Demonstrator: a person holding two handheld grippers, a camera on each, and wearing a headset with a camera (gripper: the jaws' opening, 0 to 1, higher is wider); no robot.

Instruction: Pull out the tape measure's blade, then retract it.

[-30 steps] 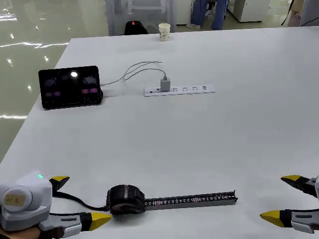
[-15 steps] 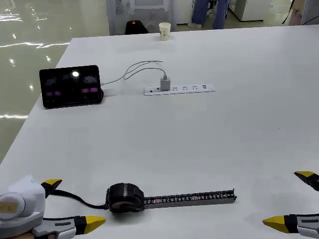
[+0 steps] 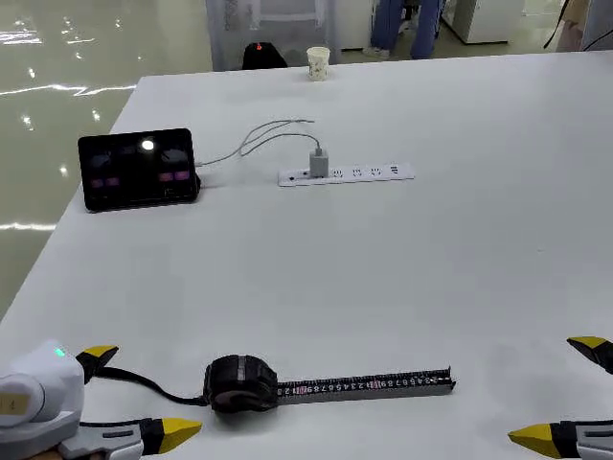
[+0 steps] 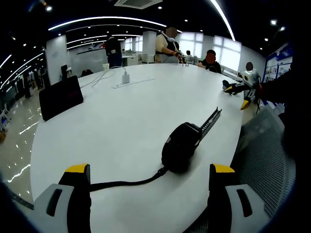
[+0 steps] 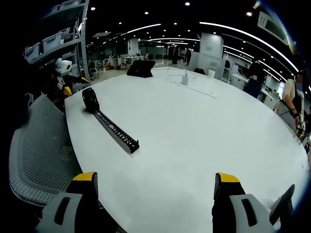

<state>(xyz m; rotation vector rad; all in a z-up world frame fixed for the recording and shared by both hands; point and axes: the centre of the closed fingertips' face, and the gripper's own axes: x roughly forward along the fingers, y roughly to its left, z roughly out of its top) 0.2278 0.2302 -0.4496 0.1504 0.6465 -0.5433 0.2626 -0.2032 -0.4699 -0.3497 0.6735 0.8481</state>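
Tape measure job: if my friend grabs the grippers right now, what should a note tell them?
Left gripper: open, holding nothing, jaws either side of the strap.
Right gripper: open, holding nothing, beyond the blade's tip.
The tape measure lies on the white table near the front edge, with its blade stretched toward the right gripper.
Done: blade pulled out.
Left to do: retract it.

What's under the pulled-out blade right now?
The white table; the blade lies flat along it, with nothing else seen beneath. The strip directly under the blade and the tape measure case is covered.
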